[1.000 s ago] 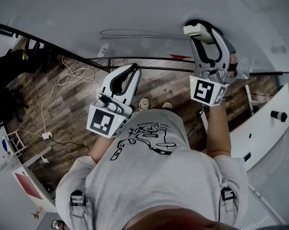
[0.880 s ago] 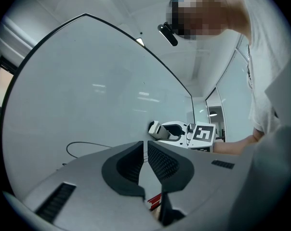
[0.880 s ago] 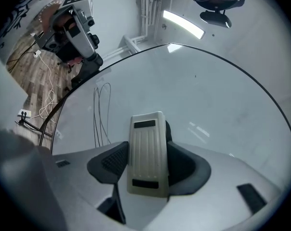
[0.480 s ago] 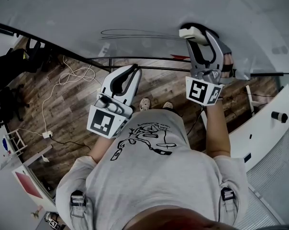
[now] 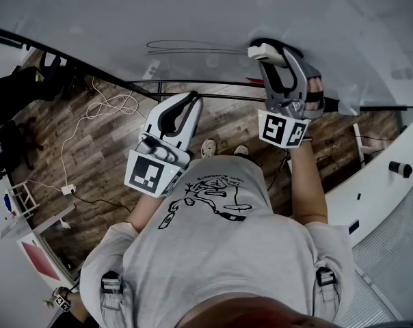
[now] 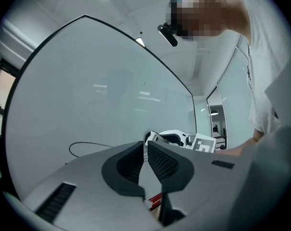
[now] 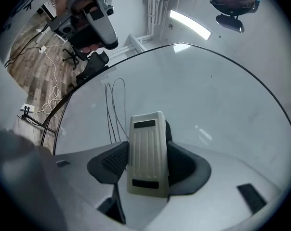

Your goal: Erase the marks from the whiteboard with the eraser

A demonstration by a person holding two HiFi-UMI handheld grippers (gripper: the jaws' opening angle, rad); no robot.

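The whiteboard fills the top of the head view. A thin black looped mark is drawn on it. My right gripper is shut on a white eraser, whose face lies against the board just right of the mark. In the right gripper view the eraser stands between the jaws, with the black lines just left of it. My left gripper hangs lower, off the board, shut and holding nothing. In the left gripper view the mark and the eraser show beyond its jaws.
A black rail runs under the board, with a red marker on it. White cables lie on the wooden floor at left. A white table stands at the right.
My right gripper has slid the eraser leftward along the board, closer to the black mark. The left gripper has stayed in place.
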